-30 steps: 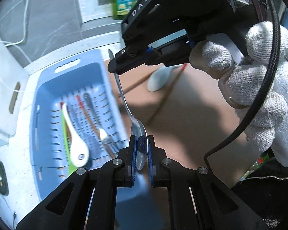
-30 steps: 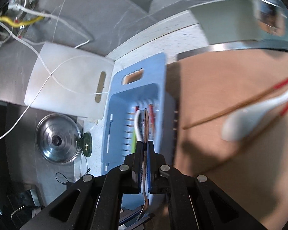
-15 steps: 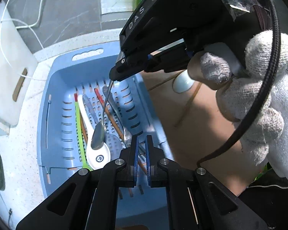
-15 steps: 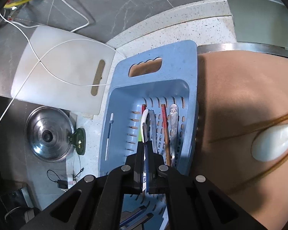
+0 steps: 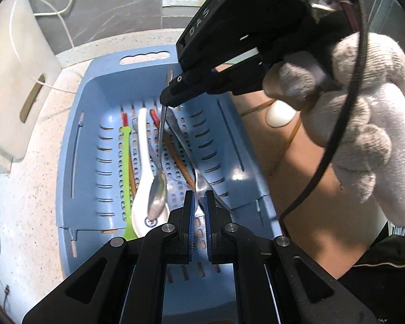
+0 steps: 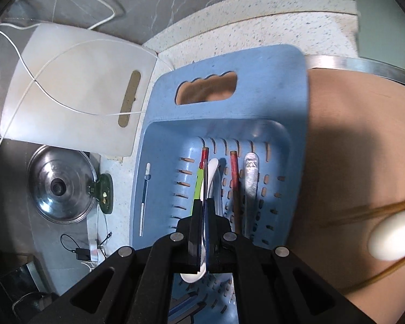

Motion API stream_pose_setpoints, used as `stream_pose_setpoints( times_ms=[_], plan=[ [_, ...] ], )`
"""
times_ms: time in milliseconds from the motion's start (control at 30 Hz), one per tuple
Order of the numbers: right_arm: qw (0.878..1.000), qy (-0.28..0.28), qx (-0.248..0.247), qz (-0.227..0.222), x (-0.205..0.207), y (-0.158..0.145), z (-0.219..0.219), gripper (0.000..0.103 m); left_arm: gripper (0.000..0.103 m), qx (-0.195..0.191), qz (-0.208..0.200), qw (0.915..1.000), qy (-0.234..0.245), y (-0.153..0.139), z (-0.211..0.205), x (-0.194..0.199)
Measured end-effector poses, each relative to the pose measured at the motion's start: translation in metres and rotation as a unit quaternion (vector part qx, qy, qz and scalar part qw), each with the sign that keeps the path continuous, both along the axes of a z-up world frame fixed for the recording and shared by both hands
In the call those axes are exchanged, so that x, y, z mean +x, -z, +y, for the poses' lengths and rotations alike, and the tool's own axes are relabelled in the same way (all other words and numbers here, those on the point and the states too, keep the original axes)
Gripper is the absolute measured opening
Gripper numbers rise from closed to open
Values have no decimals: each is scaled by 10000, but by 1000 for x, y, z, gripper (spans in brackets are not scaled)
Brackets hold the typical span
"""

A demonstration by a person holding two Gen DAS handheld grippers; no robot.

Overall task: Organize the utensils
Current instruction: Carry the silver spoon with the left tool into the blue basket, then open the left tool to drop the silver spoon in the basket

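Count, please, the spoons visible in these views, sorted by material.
White ceramic spoons: 2
Metal spoon, held in the right gripper: 1
Total: 3
Another metal handle in the basket is of unclear kind and is not counted.

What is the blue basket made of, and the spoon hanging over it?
The blue basket looks like matte plastic: one moulded piece with slots and a cut-out handle. The spoon looks like polished metal, probably steel, because it is thin, silvery and shiny.
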State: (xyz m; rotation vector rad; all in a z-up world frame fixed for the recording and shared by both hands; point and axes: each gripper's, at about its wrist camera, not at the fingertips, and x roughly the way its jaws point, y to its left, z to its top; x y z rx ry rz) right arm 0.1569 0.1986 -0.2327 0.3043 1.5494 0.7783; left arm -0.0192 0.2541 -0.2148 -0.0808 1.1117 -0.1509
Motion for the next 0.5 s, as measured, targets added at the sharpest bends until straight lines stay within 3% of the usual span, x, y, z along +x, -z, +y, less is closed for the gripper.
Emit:
stream_pose_setpoints(
  times_ms=[500],
  plan=[
    [9995,-178,-238,73,-1,24,36,1,6,-97,163,9989,-421,9,28,-8]
  ],
)
